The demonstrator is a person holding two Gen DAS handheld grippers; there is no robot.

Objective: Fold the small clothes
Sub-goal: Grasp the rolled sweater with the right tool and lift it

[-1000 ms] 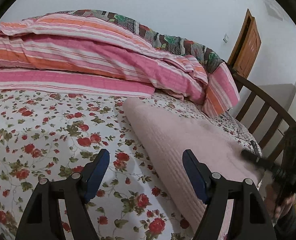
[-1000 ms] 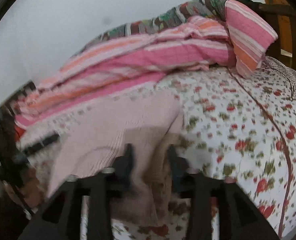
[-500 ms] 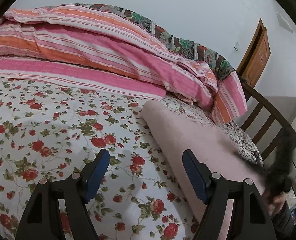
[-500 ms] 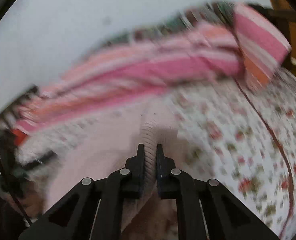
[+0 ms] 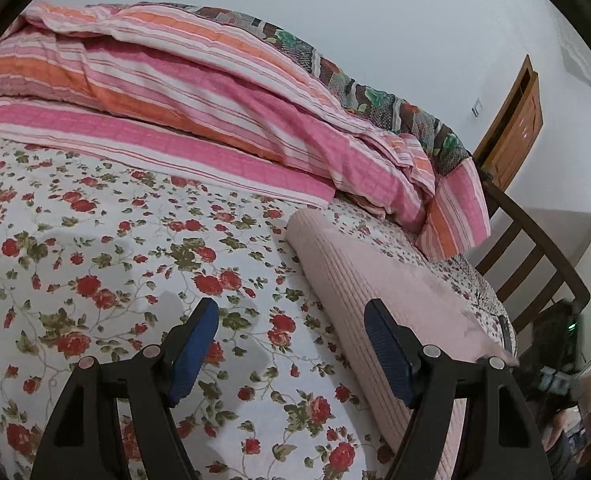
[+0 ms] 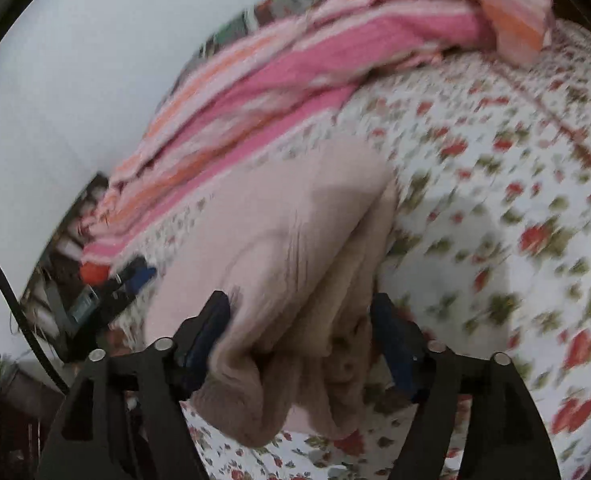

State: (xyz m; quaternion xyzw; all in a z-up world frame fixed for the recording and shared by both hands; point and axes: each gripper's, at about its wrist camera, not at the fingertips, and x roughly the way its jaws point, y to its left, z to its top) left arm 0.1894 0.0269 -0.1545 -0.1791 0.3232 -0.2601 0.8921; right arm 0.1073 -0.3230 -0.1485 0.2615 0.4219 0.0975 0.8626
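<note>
Lying folded on the floral bed (image 5: 95, 248), pale pink ribbed knit (image 6: 295, 240), bunched between just-opened right gripper (image 6: 301, 340), left gripper (image 5: 291, 344) open, empty.

Pale pink ribbed knit garment (image 5: 379, 292) — folded lengthwise, near end bunched — lies on the bed.

The pale pink ribbed knit garment (image 5: 379, 280) is soft, matt cloth, its ribs fine and close — fuzzier where it bunches in the right wrist view (image 6: 295, 264). Under it lies a white rose-printed cotton bedsheet (image 5: 95, 248), smooth and matt. The pink-and-orange striped quilt (image 5: 199, 92) looks puckered, lightly textured. The dark wooden slatted bed rail (image 5: 535, 248) has a dull sheen — the orange-brown wooden door (image 5: 515, 128) is glossier.
</note>
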